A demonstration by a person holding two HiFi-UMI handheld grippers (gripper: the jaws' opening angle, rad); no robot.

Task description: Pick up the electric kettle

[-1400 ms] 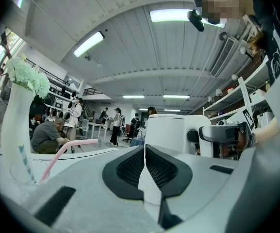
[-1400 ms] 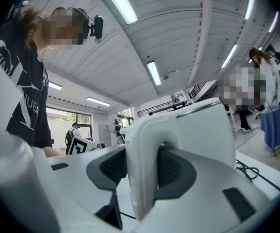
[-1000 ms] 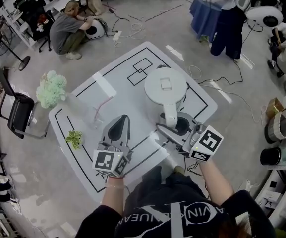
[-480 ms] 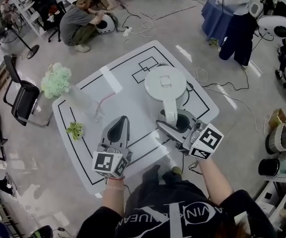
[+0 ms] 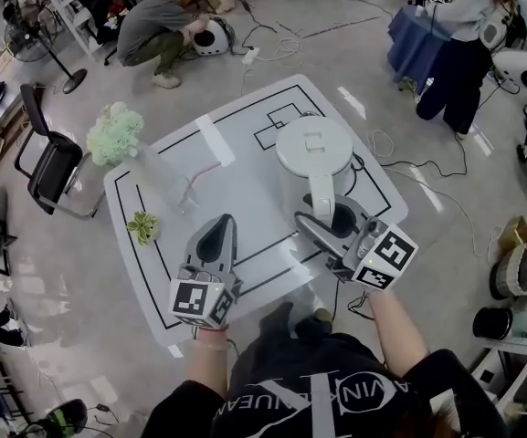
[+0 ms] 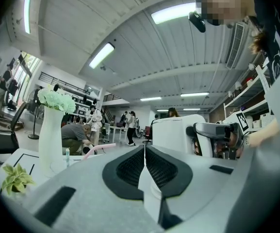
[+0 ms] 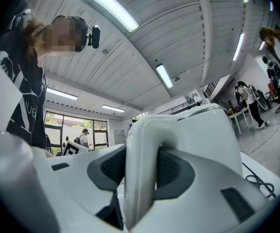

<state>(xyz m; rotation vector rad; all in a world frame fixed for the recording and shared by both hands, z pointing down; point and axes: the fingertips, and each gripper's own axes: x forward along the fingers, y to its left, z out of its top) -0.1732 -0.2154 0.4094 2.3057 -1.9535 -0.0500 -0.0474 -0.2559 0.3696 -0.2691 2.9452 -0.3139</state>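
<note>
The white electric kettle (image 5: 313,149) stands on the white table (image 5: 236,167), right of the middle, with its handle (image 5: 322,194) pointing towards me. My right gripper (image 5: 325,215) reaches in level from the near side. Its dark pads sit on either side of the handle (image 7: 142,159) and press on it, with the kettle body (image 7: 203,130) just behind. My left gripper (image 5: 219,231) hovers over the table to the kettle's left with its jaws shut and nothing in them (image 6: 143,152). From there the kettle (image 6: 176,132) shows ahead to the right.
A white vase of pale green flowers (image 5: 117,135) stands at the table's far left corner, with a small green plant (image 5: 142,228) nearer me. A pink tube (image 5: 194,181) lies between them and the kettle. A black chair (image 5: 48,167), cables and several people surround the table.
The head view has drifted, so table and room sit slightly differently in the frame. The right gripper stays closed round the kettle handle, and the left gripper has barely shifted.
</note>
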